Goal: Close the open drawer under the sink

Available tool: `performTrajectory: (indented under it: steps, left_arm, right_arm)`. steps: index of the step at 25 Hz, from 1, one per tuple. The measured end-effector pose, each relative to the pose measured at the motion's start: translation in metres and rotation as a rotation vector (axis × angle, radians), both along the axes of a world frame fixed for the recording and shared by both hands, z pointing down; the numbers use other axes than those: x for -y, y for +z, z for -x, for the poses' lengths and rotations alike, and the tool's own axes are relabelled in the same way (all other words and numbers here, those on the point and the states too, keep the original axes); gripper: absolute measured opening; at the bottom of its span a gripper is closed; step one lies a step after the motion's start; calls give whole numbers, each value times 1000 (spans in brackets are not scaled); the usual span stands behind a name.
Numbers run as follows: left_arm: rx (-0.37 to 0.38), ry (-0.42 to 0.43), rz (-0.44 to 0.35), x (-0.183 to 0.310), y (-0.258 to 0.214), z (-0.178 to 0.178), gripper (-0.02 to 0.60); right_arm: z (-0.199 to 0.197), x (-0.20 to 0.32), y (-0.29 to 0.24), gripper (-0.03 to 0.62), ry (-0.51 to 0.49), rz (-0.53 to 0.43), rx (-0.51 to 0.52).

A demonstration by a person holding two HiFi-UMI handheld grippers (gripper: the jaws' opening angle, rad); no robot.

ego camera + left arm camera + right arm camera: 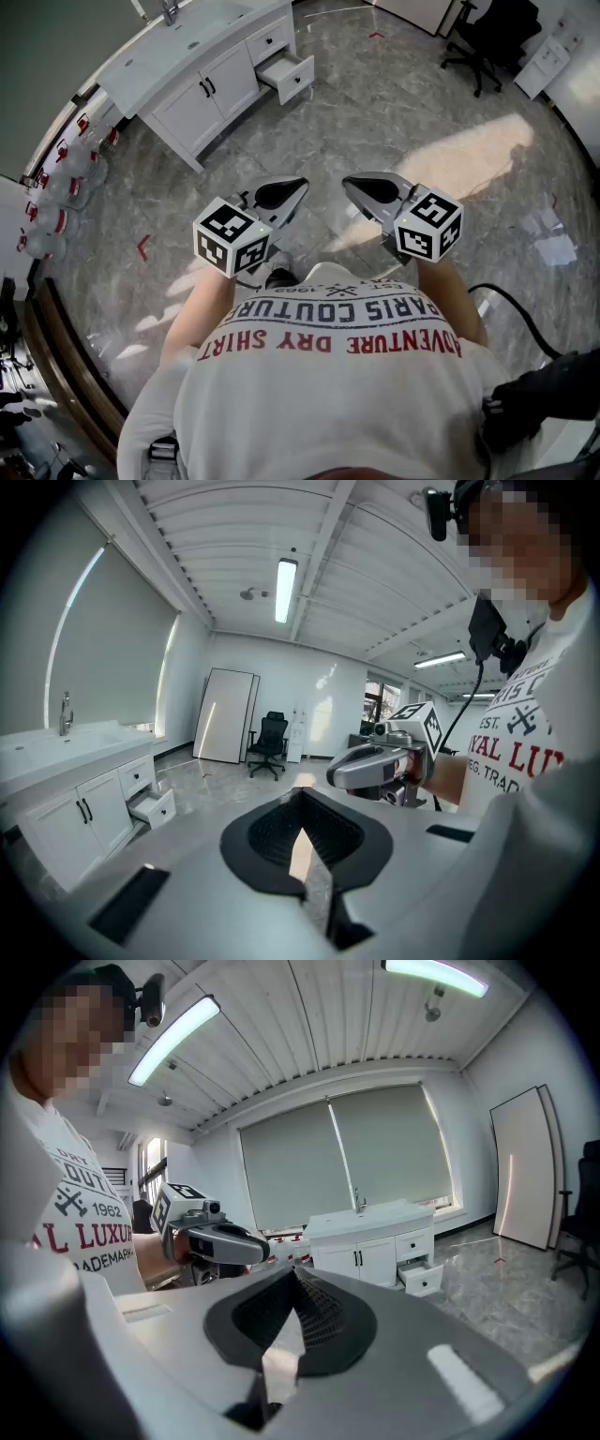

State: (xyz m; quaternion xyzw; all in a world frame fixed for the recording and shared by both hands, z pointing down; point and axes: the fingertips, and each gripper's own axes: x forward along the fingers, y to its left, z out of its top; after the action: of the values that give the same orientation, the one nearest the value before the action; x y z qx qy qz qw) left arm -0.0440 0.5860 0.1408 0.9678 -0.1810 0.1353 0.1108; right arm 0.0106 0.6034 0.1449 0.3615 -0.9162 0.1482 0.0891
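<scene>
While the person stands out on the marble floor point(394, 112), the head view has the open drawer point(291, 77) sticking out of the white sink cabinet point(202, 94) up around 12 o'clock, well apart from both tongs. Left tongs point(281, 193) and right tongs point(370, 187) sit side by side, tips angled in toward each other, each pinched together with nothing in them. Left gripper view: its jaws meet at the tips, just a sliver of floor showing between the pads, so empty. The drawer point(155, 808) is off at 9 o'clock, pulled out under the worktop point(56, 747), and the right tongs point(366, 766) hang at 1 o'clock. Right gripper view: same deal, jaws closed on nothing, drawer point(424, 1279) at 3 o'clock, left tongs point(225, 1244) at 10 o'clock.
</scene>
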Motion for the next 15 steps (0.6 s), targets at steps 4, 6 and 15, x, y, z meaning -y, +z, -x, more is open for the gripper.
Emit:
performTrajectory:
  steps: [4,6,15]
  left_arm:
    - [-8,-7,5,-5,-5,-4,3]
    - [-7,-8,3,-7,-5,-6,3]
    - [-14,-2,11,-11,-5,-14,2]
  right_arm:
    - [-3,-7,-1,2,-5,1,5]
    - [-4,-9,-1,2,-13,4,12]
    - [-8,-15,-1,2,-33,-4,43]
